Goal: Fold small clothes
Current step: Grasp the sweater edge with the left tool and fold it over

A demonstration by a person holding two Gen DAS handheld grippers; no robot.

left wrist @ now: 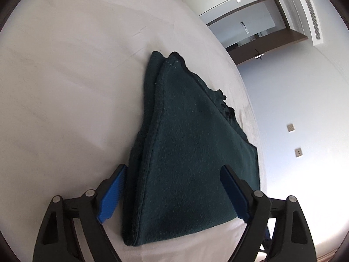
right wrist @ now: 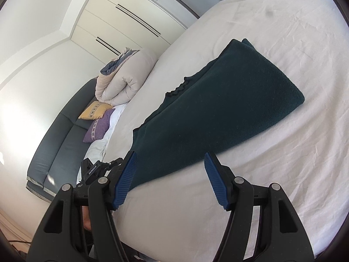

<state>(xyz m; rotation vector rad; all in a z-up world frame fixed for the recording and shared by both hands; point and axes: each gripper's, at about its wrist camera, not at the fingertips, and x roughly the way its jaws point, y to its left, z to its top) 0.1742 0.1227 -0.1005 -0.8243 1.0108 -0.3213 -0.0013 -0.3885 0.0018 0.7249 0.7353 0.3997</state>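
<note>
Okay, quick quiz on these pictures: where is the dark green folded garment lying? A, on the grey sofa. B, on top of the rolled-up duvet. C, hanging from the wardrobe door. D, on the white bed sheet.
D: the dark green folded garment lies flat on the white bed sheet, apart from the rolled-up duvet near the bed's far end.

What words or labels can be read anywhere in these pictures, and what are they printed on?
"GenRobot AI", as best it reads, small white print on the black gripper body seen beside the right gripper.
A small sign on the far wall in the left wrist view: too small to read.
The dark green garment and white bed sheet carry no text.
</note>
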